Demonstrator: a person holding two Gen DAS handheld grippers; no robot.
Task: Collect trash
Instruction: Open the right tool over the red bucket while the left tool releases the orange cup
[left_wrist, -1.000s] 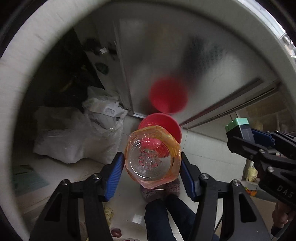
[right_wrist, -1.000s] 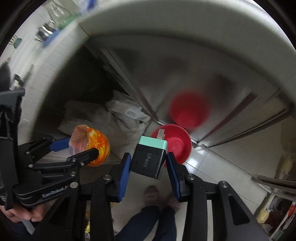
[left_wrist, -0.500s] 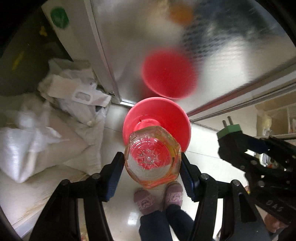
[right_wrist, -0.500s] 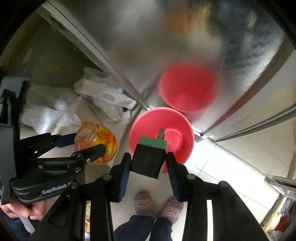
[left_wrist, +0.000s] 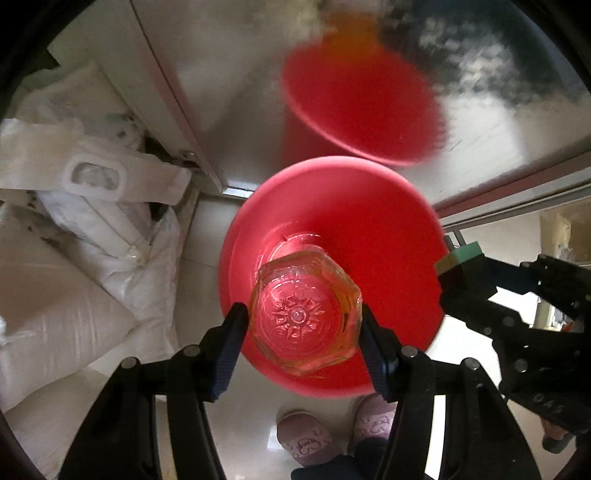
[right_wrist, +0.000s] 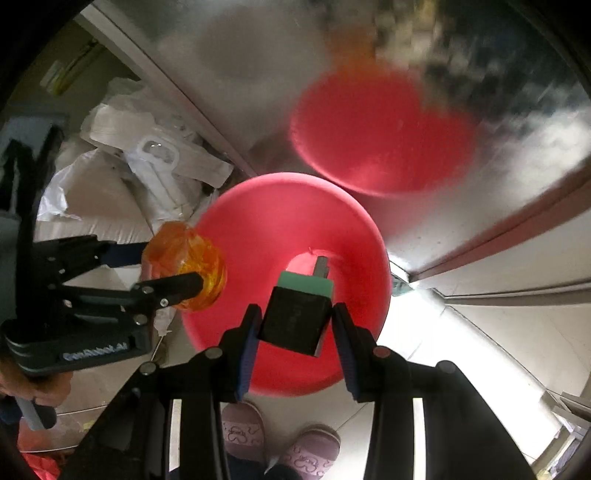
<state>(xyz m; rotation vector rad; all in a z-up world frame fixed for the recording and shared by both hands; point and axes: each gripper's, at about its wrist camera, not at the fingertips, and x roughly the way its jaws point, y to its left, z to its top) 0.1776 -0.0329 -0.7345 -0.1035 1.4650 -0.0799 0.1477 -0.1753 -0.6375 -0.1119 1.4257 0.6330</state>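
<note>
My left gripper (left_wrist: 304, 332) is shut on a clear bottle with an orange wrapper (left_wrist: 304, 314), seen bottom-on, and points straight down over the mouth of a red bin (left_wrist: 369, 206) on the floor. In the right wrist view the same bottle (right_wrist: 184, 269) hangs at the bin's left rim. My right gripper (right_wrist: 295, 325) is shut on a black plug adapter with a green end (right_wrist: 297, 317), its prongs aimed into the red bin (right_wrist: 258, 221). From the left wrist view the adapter (left_wrist: 460, 258) sits at the bin's right rim.
The bin stands against a shiny metal cabinet door (left_wrist: 229, 74) that mirrors it. White sacks and bags (left_wrist: 66, 258) lie piled on the floor to the left. A person's slippered feet (right_wrist: 243, 432) stand just below the bin.
Both grippers have come down steeply with their loads. The red bin has grown from small and distant to filling the middle of both views.
</note>
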